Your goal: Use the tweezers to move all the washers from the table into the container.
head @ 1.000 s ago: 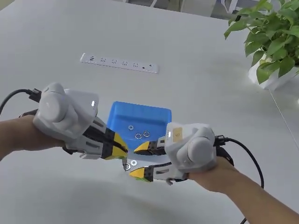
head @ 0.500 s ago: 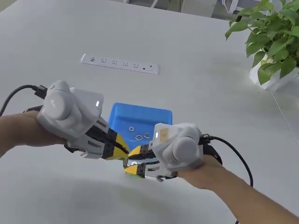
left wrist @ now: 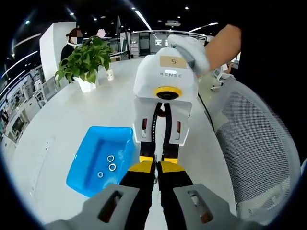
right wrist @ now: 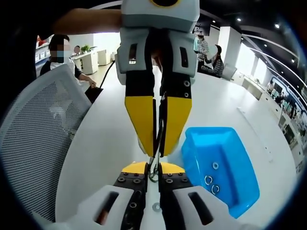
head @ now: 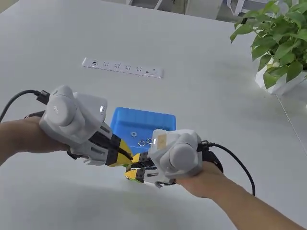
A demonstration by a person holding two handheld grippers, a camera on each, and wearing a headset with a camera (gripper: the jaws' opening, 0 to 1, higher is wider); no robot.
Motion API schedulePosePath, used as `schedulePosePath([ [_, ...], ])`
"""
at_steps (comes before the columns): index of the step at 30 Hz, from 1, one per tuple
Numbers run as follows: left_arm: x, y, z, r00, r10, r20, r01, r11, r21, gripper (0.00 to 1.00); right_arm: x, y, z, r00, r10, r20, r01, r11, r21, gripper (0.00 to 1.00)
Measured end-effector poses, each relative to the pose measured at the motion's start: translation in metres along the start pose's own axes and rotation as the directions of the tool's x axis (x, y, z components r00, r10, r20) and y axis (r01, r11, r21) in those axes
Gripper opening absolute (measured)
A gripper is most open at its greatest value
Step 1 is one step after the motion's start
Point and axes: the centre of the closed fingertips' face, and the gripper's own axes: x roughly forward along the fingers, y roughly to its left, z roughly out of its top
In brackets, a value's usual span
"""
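Blue container (head: 144, 119) holds three washers (head: 142, 142). Left gripper (left wrist: 157, 167) clamps the tweezers (right wrist: 160, 129); right gripper (right wrist: 153, 171) appears clamped on their tips.

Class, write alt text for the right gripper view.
The left gripper, holding tweezers between its yellow jaws, meets the right gripper tip to tip above a white table. One washer lies on it; three washers lie in the blue container.

Right gripper (head: 133, 171) leftward, fingers (left wrist: 142, 166) together.
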Motion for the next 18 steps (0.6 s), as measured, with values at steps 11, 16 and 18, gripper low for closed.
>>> schedulePosePath([
  [11,0.0015,0.0009,0.0003,0.9996,0.029,0.005,-0.029,0.999,-0.038,0.08,-0.0006,-0.0001,-0.0006,0.9998,-0.009,0.02,0.009,1.0,0.015,0.08],
  [16,-0.0005,0.0004,0.0044,0.9988,0.04,0.028,-0.038,0.997,-0.066,0.15,0.0006,-0.0001,0.0007,0.9998,-0.01,0.019,0.009,1.0,0.016,0.08],
  [18,-0.0017,0.0013,0.0043,0.9984,0.048,0.03,-0.046,0.996,-0.07,0.19,0.0008,-0.0002,0.0008,0.9998,-0.01,0.018,0.01,1.0,0.017,0.08],
])
